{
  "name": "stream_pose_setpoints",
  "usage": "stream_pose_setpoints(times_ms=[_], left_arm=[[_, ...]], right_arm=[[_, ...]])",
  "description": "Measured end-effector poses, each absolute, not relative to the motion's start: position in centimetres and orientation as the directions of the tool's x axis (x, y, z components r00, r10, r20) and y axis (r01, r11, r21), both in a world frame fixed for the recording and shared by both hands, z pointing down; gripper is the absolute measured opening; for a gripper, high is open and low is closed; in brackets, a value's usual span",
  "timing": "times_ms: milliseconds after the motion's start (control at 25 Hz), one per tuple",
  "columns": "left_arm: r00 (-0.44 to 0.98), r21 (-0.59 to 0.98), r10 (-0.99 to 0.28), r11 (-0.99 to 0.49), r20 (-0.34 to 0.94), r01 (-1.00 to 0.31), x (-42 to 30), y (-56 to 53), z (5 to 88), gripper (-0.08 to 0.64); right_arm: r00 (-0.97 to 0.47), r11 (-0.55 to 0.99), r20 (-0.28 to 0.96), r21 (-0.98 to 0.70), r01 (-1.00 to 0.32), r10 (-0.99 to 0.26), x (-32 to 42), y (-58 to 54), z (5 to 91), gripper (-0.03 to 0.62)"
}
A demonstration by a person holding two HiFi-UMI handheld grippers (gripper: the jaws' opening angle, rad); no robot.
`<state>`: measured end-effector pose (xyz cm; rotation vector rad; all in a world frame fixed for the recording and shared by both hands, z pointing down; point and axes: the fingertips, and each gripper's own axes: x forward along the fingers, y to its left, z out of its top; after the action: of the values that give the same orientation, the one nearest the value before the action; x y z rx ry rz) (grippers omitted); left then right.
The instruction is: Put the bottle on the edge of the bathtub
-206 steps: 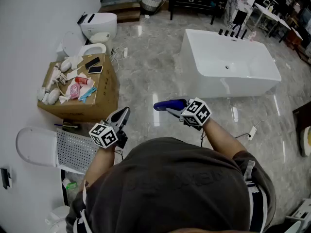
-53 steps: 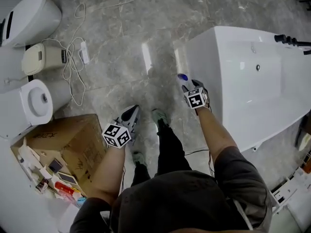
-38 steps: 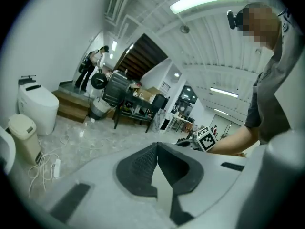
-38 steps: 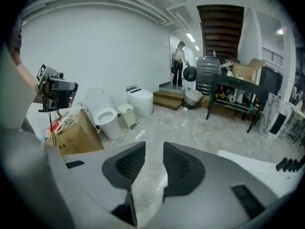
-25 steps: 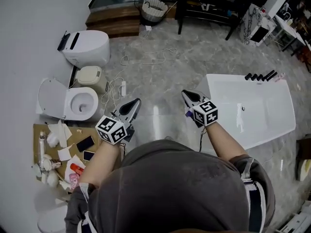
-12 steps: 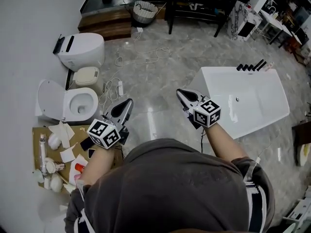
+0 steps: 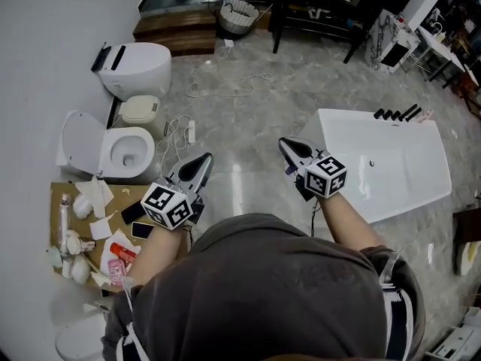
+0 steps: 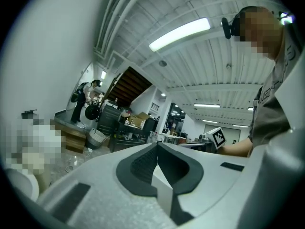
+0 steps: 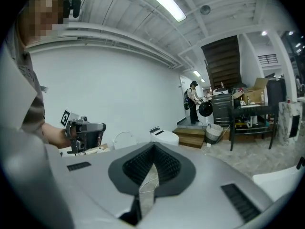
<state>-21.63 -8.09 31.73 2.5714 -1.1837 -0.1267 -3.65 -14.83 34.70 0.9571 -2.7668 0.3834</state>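
The white bathtub stands on the marble floor at the right of the head view. My right gripper is held in the air to the left of the tub. Its jaws are shut tip to tip with nothing between them, as the right gripper view also shows. My left gripper hangs level with it above the floor. It is shut and empty too in the left gripper view. I cannot make out the blue bottle in any view.
A black faucet set sits on the tub's far rim. Two toilets stand along the left wall. Below them is a cardboard box strewn with small items. Cables trail over the floor. A basket and dark tables stand at the back.
Earlier my right gripper held the blue bottle and brought it to the tub's edge. Now it is shut on nothing and raised away from the tub. The left gripper stays shut.
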Motion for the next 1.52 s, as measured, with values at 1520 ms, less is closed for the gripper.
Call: stream_pose_setpoints(times_ms=[1520], left_arm=[[0.664,0.316,-0.746,-0.618,0.055,-0.72,-23.2,-8.3,32.2,0.002]], right_arm=[[-0.776,0.772,0.281,-0.153,-0.617,-0.564,-5.8,-15.3,35.0,-0.009]])
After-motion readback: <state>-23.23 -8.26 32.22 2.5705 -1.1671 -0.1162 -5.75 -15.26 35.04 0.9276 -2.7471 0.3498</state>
